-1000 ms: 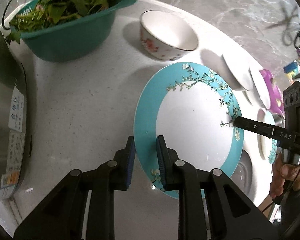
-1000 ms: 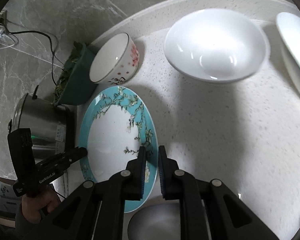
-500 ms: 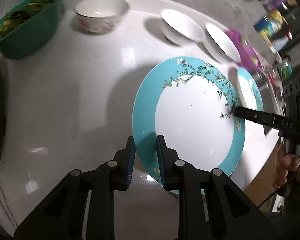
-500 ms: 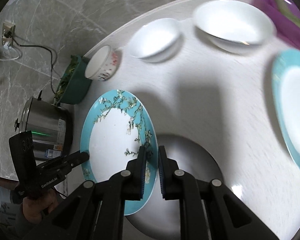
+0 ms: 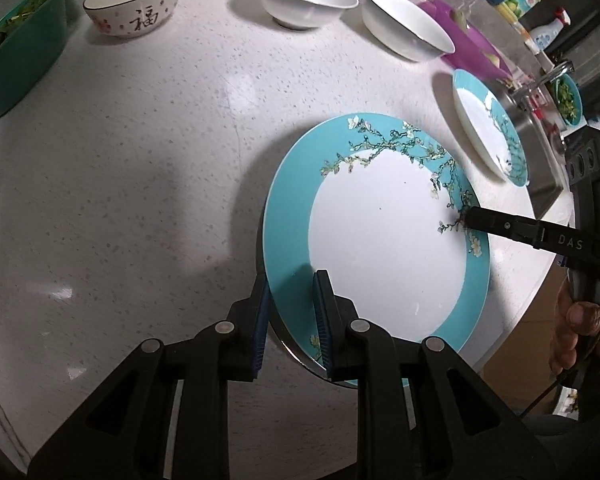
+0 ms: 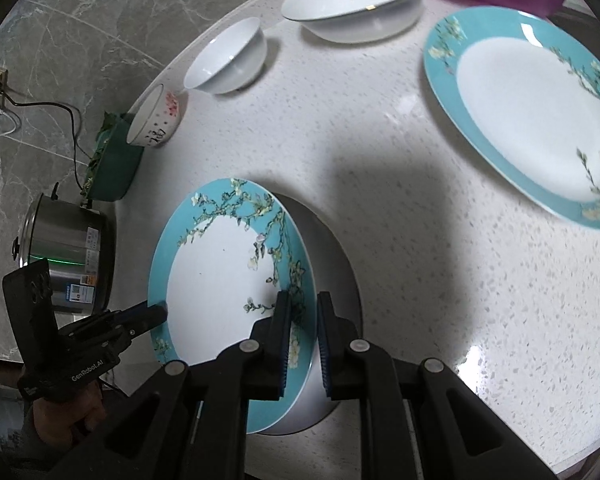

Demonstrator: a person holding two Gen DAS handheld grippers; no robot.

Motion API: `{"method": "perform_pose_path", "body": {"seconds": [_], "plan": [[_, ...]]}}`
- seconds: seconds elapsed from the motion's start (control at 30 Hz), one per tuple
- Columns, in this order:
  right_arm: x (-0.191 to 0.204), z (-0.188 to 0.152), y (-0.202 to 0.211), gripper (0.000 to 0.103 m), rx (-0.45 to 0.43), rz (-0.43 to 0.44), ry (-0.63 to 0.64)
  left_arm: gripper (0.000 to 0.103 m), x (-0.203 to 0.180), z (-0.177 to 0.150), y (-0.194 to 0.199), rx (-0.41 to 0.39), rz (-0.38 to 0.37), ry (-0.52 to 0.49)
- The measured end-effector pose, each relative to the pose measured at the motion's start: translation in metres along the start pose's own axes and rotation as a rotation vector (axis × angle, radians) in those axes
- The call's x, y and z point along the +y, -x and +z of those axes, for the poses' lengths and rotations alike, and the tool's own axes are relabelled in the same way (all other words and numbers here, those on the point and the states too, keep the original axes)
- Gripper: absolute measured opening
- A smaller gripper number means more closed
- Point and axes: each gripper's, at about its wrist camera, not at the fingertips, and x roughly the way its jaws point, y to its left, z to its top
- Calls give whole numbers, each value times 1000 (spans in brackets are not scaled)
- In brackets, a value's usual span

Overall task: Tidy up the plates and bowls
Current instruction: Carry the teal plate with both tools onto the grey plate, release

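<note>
Turquoise-rimmed round ceramic plate with a blossom-branch pattern (image 5: pixel 384 240) is carried clear of the pale speckled stone bench (image 5: pixel 140 160), pinched at opposite edges. In the left wrist view the left gripper (image 5: pixel 290 304) has its fingers clamped on the rim at about 7 o'clock, and the right gripper (image 6: pixel 302 332) bites the rim at 3 o'clock; the right wrist view shows that same grip with blue pads on either side of the rim.

Each hold catches only a thin strip of glazed edge, so the likeliest failure is slippage: if one hand drifts or rolls out of step with the other, the plate could twist out of the pads and drop.

Farther off at 2 o'clock lies a matching turquoise plate (image 6: pixel 532 116), probably the stacking target. Coming down tilted or off-centre could chip both rims or leave the top plate sliding.

At 12 o'clock stand a wide white bowl (image 5: pixel 404 24), a smaller white bowl (image 5: pixel 304 0) and a white bowl with red blossoms and a black character (image 5: pixel 134 0); a wide swing of the arms could knock them.
</note>
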Motion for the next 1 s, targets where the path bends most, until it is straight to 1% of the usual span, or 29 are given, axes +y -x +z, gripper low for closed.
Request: {"method": "perform_pose_path", "body": {"seconds": [0.13, 0.3, 0.47, 0.6, 0.87, 0.9, 1.0], "plan": [[-3, -5, -5, 16, 1, -17, 12, 19, -1, -3, -10, 13, 7, 0], [-1, -6, -5, 17, -11, -41, 42, 19, -3, -7, -11, 6, 25, -24], [13, -12, -5, 21, -26, -120, 135, 20, -12, -10, -12, 6, 66, -66], [25, -17, -8, 23, -43, -206, 223, 21, -13, -10, -12, 4, 81, -88], [38, -22, -14, 23, -71, -328, 304, 25, -21, -12, -13, 10, 137, -154], [40, -22, -15, 23, -74, -346, 315, 25, -23, -13, -13, 11, 156, -172], [43, -24, -17, 23, -81, -371, 334, 26, -26, -14, -14, 9, 177, -195]]}}
